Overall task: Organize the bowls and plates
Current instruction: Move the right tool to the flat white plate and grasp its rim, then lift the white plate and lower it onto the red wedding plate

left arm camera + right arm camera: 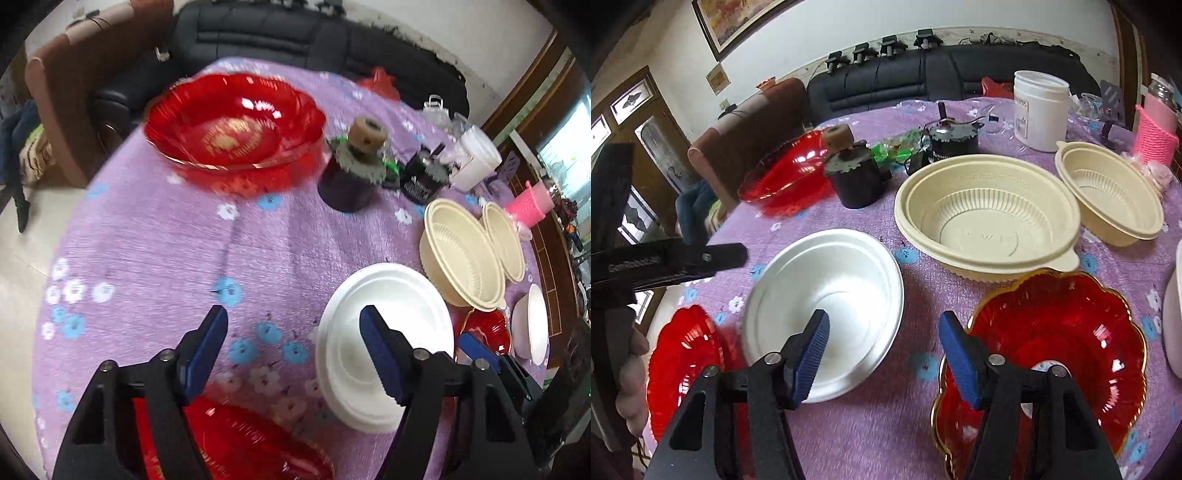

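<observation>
Both of my hand-held grippers are spread wide with nothing in them. My left hand-held gripper (293, 345) hangs over bare purple tabletop (155, 251), its right finger over the white bowl (384, 343). My right hand-held gripper (884, 345) sits over the cloth between that bowl and the gold-rimmed red plate (1052, 354). 2 cream bowls (986, 218) sit side by side just behind. Another red plate (683, 365) hugs the tabletop's near-left edge.
</observation>
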`<state>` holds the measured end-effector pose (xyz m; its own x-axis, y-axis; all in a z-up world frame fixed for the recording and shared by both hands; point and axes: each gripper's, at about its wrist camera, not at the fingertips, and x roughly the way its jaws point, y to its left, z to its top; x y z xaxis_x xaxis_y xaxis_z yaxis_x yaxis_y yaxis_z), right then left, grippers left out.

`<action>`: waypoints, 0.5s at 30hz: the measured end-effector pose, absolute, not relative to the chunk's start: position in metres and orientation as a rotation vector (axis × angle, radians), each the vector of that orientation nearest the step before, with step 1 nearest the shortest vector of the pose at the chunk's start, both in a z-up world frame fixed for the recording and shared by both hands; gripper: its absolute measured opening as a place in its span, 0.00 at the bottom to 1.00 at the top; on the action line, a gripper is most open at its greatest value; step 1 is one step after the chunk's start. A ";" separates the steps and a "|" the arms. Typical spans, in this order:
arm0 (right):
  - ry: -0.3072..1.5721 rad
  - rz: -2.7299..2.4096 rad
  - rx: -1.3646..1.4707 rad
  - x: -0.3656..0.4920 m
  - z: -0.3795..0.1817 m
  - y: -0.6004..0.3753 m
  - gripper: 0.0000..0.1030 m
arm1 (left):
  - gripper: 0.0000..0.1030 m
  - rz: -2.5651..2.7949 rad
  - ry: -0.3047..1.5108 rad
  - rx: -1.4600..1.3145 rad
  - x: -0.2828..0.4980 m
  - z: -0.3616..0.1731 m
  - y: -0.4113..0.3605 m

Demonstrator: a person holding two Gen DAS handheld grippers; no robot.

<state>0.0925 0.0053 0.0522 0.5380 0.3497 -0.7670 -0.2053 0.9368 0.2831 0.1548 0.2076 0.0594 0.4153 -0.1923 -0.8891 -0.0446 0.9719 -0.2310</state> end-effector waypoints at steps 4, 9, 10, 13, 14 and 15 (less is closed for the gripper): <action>0.966 0.338 0.137 0.098 0.045 0.012 0.53 | 0.53 -0.131 1.201 -0.206 0.166 0.044 0.195; 0.983 0.352 0.125 0.101 0.039 0.016 0.40 | 0.38 -0.160 1.270 -0.203 0.171 0.026 0.184; 0.989 0.359 0.127 0.101 0.038 0.017 0.33 | 0.34 -0.171 1.277 -0.211 0.171 0.024 0.182; 0.994 0.366 0.132 0.098 0.038 0.021 0.22 | 0.25 -0.187 1.286 -0.217 0.166 0.021 0.177; 0.981 0.360 0.134 0.096 0.041 0.020 0.21 | 0.25 -0.186 1.279 -0.213 0.164 0.024 0.176; 0.972 0.362 0.140 0.094 0.044 0.019 0.20 | 0.25 -0.189 1.271 -0.214 0.161 0.027 0.175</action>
